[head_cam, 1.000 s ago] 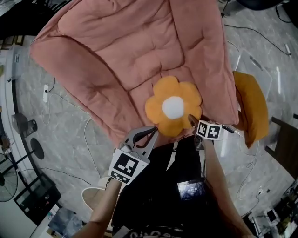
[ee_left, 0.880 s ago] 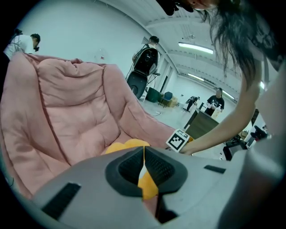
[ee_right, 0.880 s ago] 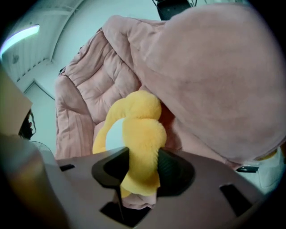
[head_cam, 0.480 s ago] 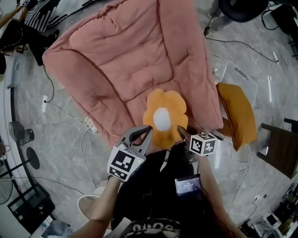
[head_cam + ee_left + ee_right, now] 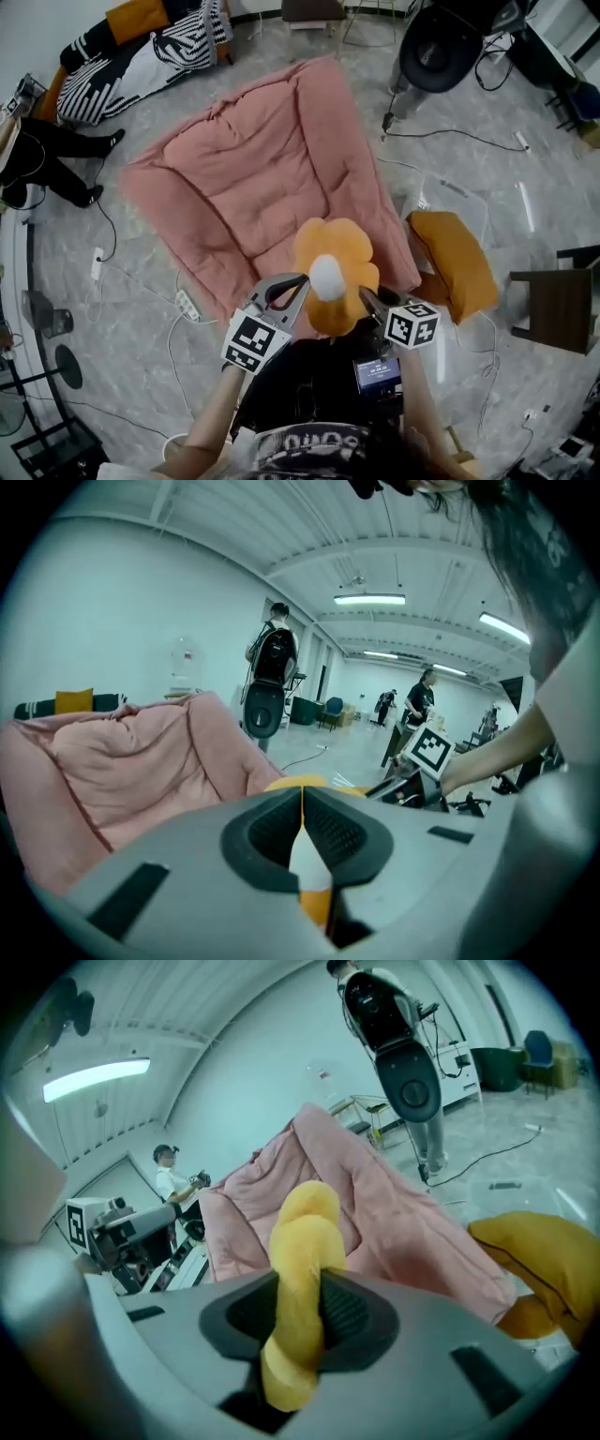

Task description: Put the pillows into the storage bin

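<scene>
Figure: the flower pillow, orange petals round a white centre, is held in the air between the two grippers at lower centre of the head view, in front of the person's dark shirt and overlapping the near edge of the pink quilted mat. The left gripper takes the pillow from the left side. In the left gripper view its fingers stand almost together, with a thin fold of white and orange fabric pinched between them. The right gripper takes it from the right side. In the right gripper view its fingers press on a thick yellow-orange petal that bulges above and below the pads. These fingers have just been closing, with the petal between them. The mat is spread on the grey marbled floor and fills the centre of the head view, one corner toward the top of the frame. An orange pillow lies just beside the mat's right edge, right of centre. Striped bedding sits at upper left, a black chair at upper right, and cables trail over the floor at lower left.
</scene>
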Demonstrator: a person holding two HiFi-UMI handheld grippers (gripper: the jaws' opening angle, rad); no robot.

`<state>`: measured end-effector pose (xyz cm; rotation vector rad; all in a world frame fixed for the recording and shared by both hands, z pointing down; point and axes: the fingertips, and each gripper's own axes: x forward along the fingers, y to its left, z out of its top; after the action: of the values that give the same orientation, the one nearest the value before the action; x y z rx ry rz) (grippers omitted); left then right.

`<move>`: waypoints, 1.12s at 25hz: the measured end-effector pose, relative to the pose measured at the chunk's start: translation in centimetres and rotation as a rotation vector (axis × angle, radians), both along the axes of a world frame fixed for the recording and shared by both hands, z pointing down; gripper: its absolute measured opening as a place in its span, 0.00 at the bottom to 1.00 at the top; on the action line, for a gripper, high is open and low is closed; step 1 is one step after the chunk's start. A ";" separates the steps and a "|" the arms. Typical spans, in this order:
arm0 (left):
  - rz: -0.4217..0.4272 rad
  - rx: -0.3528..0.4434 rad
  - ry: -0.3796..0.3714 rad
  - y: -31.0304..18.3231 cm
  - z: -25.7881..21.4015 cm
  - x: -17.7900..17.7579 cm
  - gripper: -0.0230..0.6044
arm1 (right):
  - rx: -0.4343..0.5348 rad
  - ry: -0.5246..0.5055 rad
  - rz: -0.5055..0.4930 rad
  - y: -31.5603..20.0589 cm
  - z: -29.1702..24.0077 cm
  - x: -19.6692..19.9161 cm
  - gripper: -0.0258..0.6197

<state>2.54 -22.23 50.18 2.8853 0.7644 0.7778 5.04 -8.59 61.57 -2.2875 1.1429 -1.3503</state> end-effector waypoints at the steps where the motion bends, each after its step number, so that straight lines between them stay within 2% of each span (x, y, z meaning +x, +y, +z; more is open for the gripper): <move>1: 0.008 0.003 0.016 0.1 -0.6 0.5 0.06 | 0.018 0.015 0.036 0.6 -1.0 0.9 0.19; 7: 0.037 -0.020 0.059 2.6 -2.9 2.8 0.06 | 0.109 0.074 0.265 6.3 -6.1 5.4 0.19; 15: 0.141 -0.032 0.061 10.4 -4.1 6.6 0.06 | 0.234 0.080 0.563 18.3 -8.9 8.3 0.19; 24: 0.180 0.017 0.018 22.1 -3.5 12.3 0.06 | 0.232 0.024 0.719 33.7 -5.9 13.1 0.19; 28: 0.203 -0.009 -0.022 28.4 -2.6 14.6 0.06 | 0.223 -0.010 0.771 40.0 -3.2 16.4 0.19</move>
<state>17.13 6.12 47.53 2.8168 1.0684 0.8198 21.46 31.44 58.32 -2.1851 0.2974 -0.8731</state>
